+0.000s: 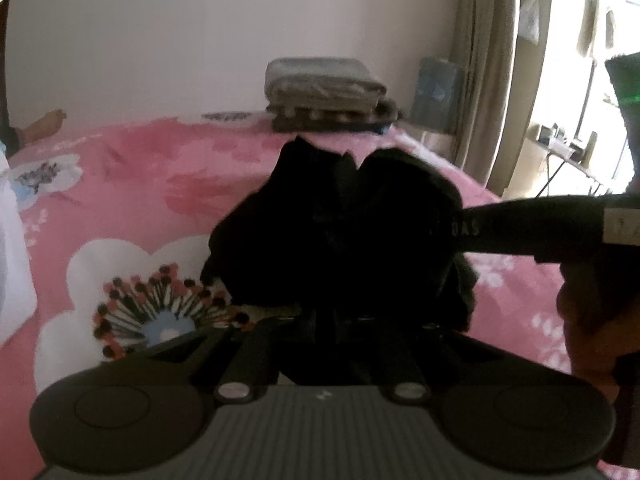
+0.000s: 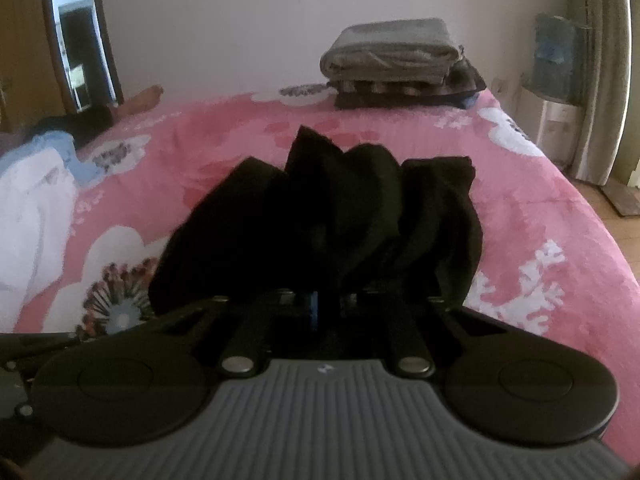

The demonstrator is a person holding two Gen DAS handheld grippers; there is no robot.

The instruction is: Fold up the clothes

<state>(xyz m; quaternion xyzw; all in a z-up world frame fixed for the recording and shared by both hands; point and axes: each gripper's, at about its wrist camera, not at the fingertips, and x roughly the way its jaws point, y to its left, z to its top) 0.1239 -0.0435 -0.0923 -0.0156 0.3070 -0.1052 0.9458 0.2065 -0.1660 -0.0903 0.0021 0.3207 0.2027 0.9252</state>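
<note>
Left gripper and right gripper: both clenched on the bunched black garment, fabric gathered between the jaws and spilling ahead of each. The garment sits mid-bed on the pink floral bedspread. Judged light, soft and limp; it will sag and crumple, so hold is best taken at an edge or corner, pulled taut. In the left view the right tool's body crosses at right, bearing letters that look like "DAS", otherwise unreadable. A folded stack of towels rests at the far edge; white and blue cloth lies left.
</note>
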